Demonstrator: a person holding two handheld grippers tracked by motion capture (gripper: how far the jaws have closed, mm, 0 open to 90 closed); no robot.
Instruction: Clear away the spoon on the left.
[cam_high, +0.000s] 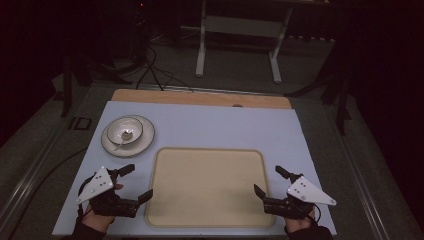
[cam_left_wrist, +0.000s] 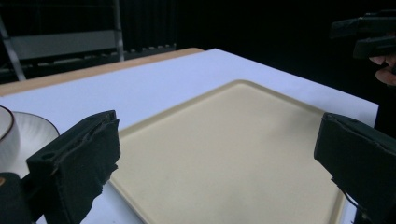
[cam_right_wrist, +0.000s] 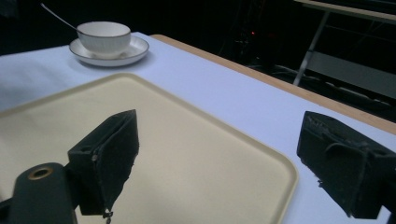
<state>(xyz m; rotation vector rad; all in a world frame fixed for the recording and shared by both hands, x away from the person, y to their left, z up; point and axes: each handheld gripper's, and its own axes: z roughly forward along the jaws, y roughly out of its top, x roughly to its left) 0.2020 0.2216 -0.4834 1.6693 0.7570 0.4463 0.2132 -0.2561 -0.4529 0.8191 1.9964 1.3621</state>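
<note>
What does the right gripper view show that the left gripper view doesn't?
Right gripper view alone: the whole bowl on its plate, with a spoon handle sticking out, and the right gripper with jaws apart. Left gripper view alone: the left gripper with jaws apart, and the other gripper far off at upper right. Shared: the beige tray on the pale table.

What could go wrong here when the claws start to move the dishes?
The spoon rests loose in the bowl, so it may slide out if the bowl tips. The bowl sits unfixed on the saucer; lifting the saucer alone could shift it. Both claws, left and right, flank the tray and might nudge it.
</note>
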